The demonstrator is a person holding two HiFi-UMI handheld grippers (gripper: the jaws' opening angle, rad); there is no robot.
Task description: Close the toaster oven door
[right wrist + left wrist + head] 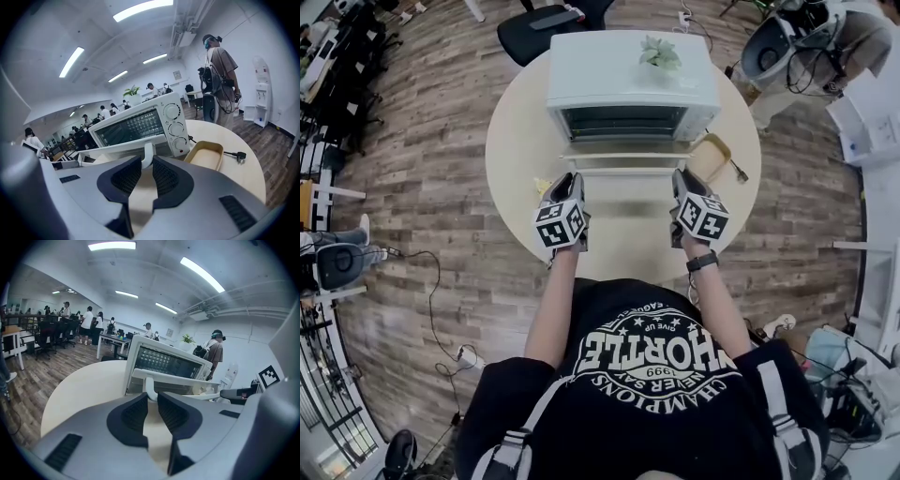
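Table [517,159] round, cream; floor [431,141] wood-plank

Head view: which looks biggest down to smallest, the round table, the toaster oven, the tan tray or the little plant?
1. round table
2. toaster oven
3. tan tray and little plant look about alike; the plant sits higher, nearer the camera, so I won't rank them.
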